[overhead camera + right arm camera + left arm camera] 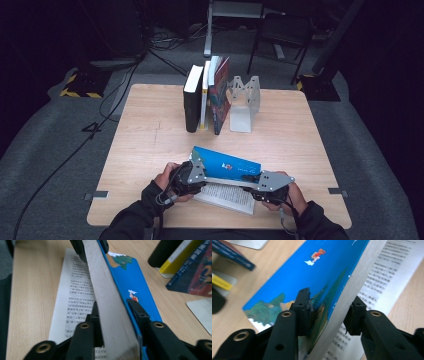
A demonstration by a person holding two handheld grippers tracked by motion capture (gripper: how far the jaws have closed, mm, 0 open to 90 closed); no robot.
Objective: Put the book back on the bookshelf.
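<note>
1. Centrally, near the table's (150, 125) front edge, the blue book (227, 165) stood half open, its cover block raised over a page lying flat.
2. Left gripper (328, 315) clamped the block at one end; right gripper (113, 315) clamped the other.
3. Step judged: closing the book, or lifting it.
4. Next move would call for both hands rising together, then carrying it to the shelved books (206, 95) beside the bookend (243, 102).

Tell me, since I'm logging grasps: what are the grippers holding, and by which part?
Both hold the blue book, open over a printed page. The left gripper and the right gripper each clamp the raised block of pages and cover, one near each end.
</note>
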